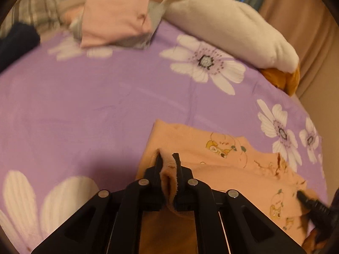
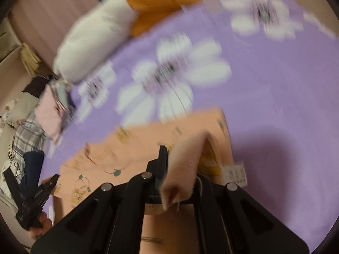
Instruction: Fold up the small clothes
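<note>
The peach printed garment (image 1: 222,158) lies on the purple flowered bedsheet (image 1: 95,105) at the near side of the bed, part flat and part lifted at two corners. Its far edge runs straight across the sheet, and beyond it the sheet is bare, giving wide open room up to a stack of folded clothes with a pink piece on top (image 1: 116,17) and a long white plush toy (image 1: 228,27) with an orange end along the far edge of the bed. In the left wrist view the sheet to the left of the garment is bare as well. The left gripper (image 1: 168,160) has its fingers clenched on a fold of the garment's left corner, the fuzzy inner side bunched between them and hanging back toward the camera. The right gripper (image 2: 169,154) is likewise clamped on the opposite corner, where the cloth drapes over the right finger and a white care label (image 2: 235,174) sticks out just beside it. Each gripper shows at the edge of the other's view, with the garment between them. The right wrist view is blurred.
</note>
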Demonstrator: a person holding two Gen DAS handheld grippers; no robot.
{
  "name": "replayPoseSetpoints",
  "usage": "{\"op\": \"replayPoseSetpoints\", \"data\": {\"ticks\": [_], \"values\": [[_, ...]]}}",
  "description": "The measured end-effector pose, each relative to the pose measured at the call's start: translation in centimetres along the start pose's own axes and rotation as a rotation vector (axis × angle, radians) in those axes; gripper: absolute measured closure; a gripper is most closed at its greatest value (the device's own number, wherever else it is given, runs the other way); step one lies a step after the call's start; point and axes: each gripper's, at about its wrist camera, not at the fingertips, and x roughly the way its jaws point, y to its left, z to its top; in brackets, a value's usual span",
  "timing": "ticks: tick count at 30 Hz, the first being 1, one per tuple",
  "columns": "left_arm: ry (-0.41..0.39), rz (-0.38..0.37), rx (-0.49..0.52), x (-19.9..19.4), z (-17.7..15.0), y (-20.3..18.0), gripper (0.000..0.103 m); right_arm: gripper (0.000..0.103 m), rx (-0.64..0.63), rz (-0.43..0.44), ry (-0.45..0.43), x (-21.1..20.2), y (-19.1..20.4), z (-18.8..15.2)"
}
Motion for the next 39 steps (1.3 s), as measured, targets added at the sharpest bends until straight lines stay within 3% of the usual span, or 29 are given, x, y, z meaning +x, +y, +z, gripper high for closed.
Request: {"op": "replayPoseSetpoints", "data": {"ticks": [2, 4, 6, 8, 10, 13, 16, 17, 21, 23, 28, 31, 33, 36, 39], "values": [[0.016, -0.014, 0.003, -0.7, 0.7, -0.1, 0.098, 0.096, 0.041, 0.052, -0.019, -1.0, -1.4, -0.4], [-0.003, 0.003, 0.03, -2.2, 1.2, -0.4, 0.094, 0.09, 0.048, 0.008, -0.007, -2.3, -1.5, 0.3], [-0.061, 0.053, 0.052, -4.6, 1.8, -0.3, 0.08, 0.069, 0.066, -0.003, -0.078, -5.1, -1.7, 0.9], [-0.113, 0.033, 0.027, -6.9, 2.2, 0.3, 0.062, 0.063, 0.074, 0.015, -0.16, -8.1, -1.6, 1.2], [-0.111, -0.028, -0.023, -8.6, 2.3, 1.1, 0.061, 0.063, 0.079, 0.006, -0.174, -10.4, -1.3, 1.3], [-0.007, -0.129, -0.003, -9.5, 1.5, 1.5, 0.067, 0.071, 0.082, 0.052, -0.15, -12.0, -1.2, 0.7], [0.098, -0.188, 0.115, -8.7, -0.6, 0.9, 0.069, 0.077, 0.045, 0.034, 0.036, -10.6, -0.3, -0.3], [0.129, -0.185, 0.126, -8.1, -1.2, 0.8, 0.073, 0.079, 0.058, 0.041, 0.06, -10.1, -0.5, -0.9], [0.261, -0.278, 0.025, -5.0, -2.0, 1.2, 0.081, 0.092, 0.079, 0.055, 0.156, -7.2, -0.5, -2.5], [0.28, -0.283, 0.029, -4.2, -2.0, 0.6, 0.081, 0.092, 0.036, 0.023, 0.198, -5.7, 0.3, -3.1], [0.321, -0.241, 0.21, -2.3, -1.9, -2.9, 0.081, 0.092, -0.026, -0.003, 0.214, -4.7, 1.2, -3.1], [0.298, -0.234, 0.273, -1.0, -0.5, -4.3, 0.081, 0.093, -0.07, -0.053, 0.263, -2.7, 2.0, -2.0], [0.27, -0.204, 0.214, 0.6, 2.2, -4.7, 0.081, 0.097, -0.121, -0.076, 0.256, -0.7, 3.0, -0.3], [0.194, -0.16, 0.05, 0.8, 5.9, -3.9, 0.081, 0.093, -0.042, -0.1, 0.136, 0.2, 3.3, 4.0], [0.064, -0.208, -0.034, -2.5, 6.5, -2.2, 0.077, 0.09, 0.041, 0.013, -0.025, -3.2, 2.8, 4.8]]}}
